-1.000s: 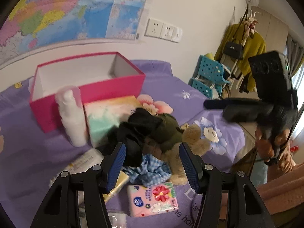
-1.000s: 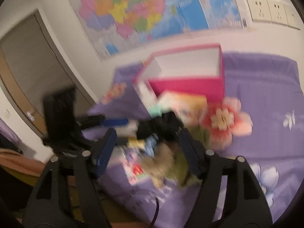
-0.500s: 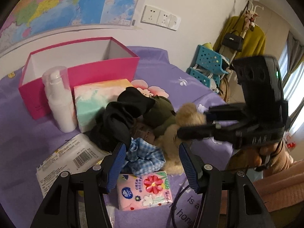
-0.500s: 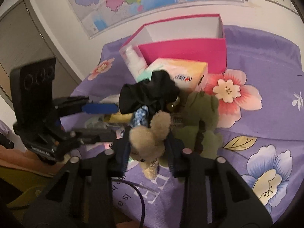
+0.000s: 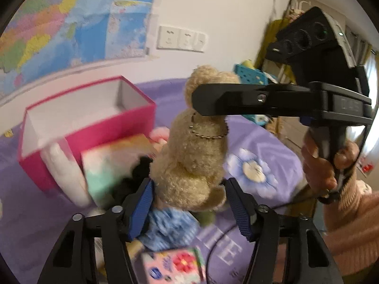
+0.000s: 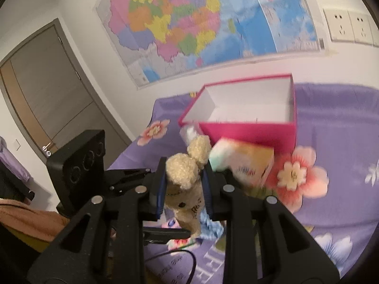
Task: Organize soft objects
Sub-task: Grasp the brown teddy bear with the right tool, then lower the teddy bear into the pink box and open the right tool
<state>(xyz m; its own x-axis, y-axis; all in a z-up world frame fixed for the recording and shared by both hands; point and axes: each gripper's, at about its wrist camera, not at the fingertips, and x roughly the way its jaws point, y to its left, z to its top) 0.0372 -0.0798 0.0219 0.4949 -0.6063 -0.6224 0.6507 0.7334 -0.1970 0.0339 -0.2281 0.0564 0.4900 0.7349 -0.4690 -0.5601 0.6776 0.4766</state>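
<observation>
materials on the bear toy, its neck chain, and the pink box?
Teddy bear: tan curly plush, matte pile, likely synthetic fleece; it hangs from the right gripper, whose jaws are closing on its head.
Ball chain: small glinting beads, looks metal, brass-toned.
Pink box: flat rigid walls, white inside, probably paper-covered cardboard, matte.

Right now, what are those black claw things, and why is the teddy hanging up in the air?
A person holds two black grabbers, one in each hand, each carrying a camera that looks along its fingers. The right gripper is closing its jaws on the teddy bear, pinching it by the head and holding it above the purple bedspread. In the left camera's picture, the left gripper hangs open below it, holding nothing. Nearby sit an empty pink box, a tissue box and a blue checked cloth.
</observation>
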